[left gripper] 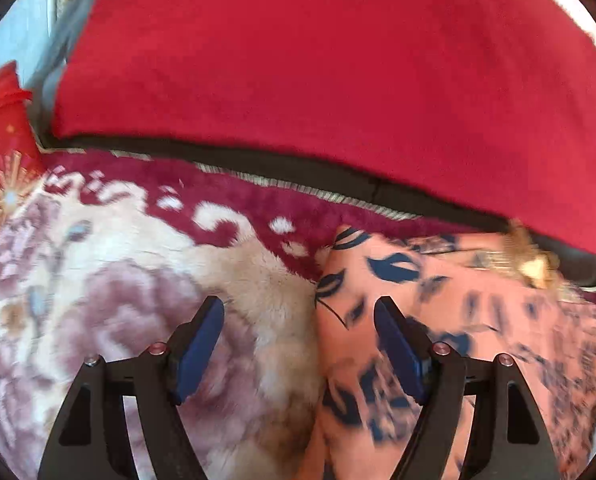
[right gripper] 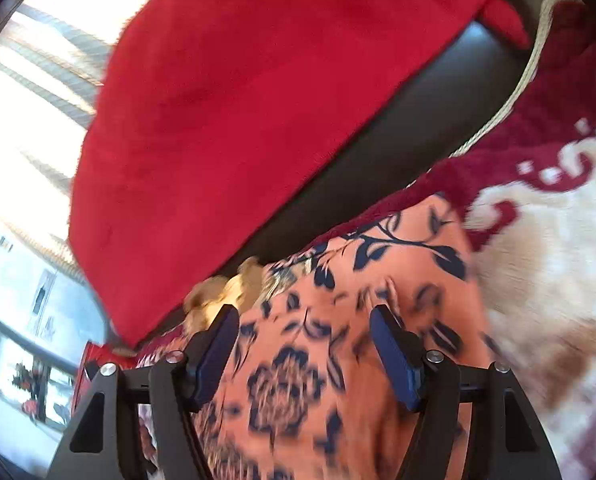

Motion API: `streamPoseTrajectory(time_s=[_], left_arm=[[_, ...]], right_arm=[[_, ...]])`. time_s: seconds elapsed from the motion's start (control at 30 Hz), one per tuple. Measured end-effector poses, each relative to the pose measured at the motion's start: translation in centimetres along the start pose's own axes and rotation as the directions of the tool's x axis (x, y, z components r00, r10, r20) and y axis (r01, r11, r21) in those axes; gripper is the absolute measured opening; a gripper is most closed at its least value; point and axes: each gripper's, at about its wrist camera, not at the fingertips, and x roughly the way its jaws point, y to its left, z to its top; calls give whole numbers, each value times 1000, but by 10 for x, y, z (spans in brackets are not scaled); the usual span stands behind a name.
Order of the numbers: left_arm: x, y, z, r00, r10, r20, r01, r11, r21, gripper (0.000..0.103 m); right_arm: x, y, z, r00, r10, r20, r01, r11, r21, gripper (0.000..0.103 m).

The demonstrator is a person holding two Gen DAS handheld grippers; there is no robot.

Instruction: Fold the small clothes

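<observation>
Now, red cushion (left gripper: 337, 80) behind orange floral garment (right gripper: 337, 340) on plush blanket (left gripper: 118, 280), my left tongs (left gripper: 299, 320) and right tongs (right gripper: 303, 328) angled down, both released.

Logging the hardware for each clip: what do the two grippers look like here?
Both match. The left gripper and the right gripper each have two matte black angular arms with triangular cut-outs, tipped with flat dark blue pads. Small round silver fasteners sit on the linkages; some on the left look reddish. No cables, markings, hand or sleeve show in either view.
</observation>
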Motion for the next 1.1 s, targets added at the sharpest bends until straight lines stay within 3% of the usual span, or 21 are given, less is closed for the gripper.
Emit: streamPoseTrajectory(time_s=[0.13, 0.23, 0.37, 0.47, 0.63, 0.8, 0.87, 0.97, 1.1], left_arm=[[-62, 13, -24, 996, -42, 82, 42, 999, 8, 78], [-110, 32, -64, 992, -65, 104, 66, 998, -2, 79], [-154, 53, -119, 990, -95, 103, 100, 994, -47, 80], [-173, 61, -166, 992, -106, 70, 111, 992, -68, 81], [-166, 78, -215, 992, -121, -16, 118, 984, -130, 81], [-158, 87, -239, 991, -108, -80, 93, 981, -170, 81], [-157, 87, -245, 992, -97, -82, 81, 980, -181, 81], [-155, 85, -249, 993, -76, -88, 60, 983, -174, 81], [-149, 79, -251, 995, -28, -93, 15, 991, -133, 81]], right_arm=[[-59, -5, -42, 999, -41, -3, 40, 997, -61, 71], [-113, -15, -77, 996, -83, -22, 80, 992, -96, 72], [-169, -37, -126, 988, -130, -84, 121, 987, -104, 72], [-186, -51, -158, 983, -140, -121, 131, 988, -77, 72], [-200, -74, -195, 979, -119, -168, 119, 993, -9, 72], [-197, -83, -205, 976, -79, -203, 91, 994, 51, 71], [-199, -80, -211, 975, -72, -210, 84, 995, 51, 69], [-198, -77, -222, 970, -66, -235, 77, 996, 38, 54], [-191, -82, -232, 962, -80, -261, 94, 995, 44, 52]])
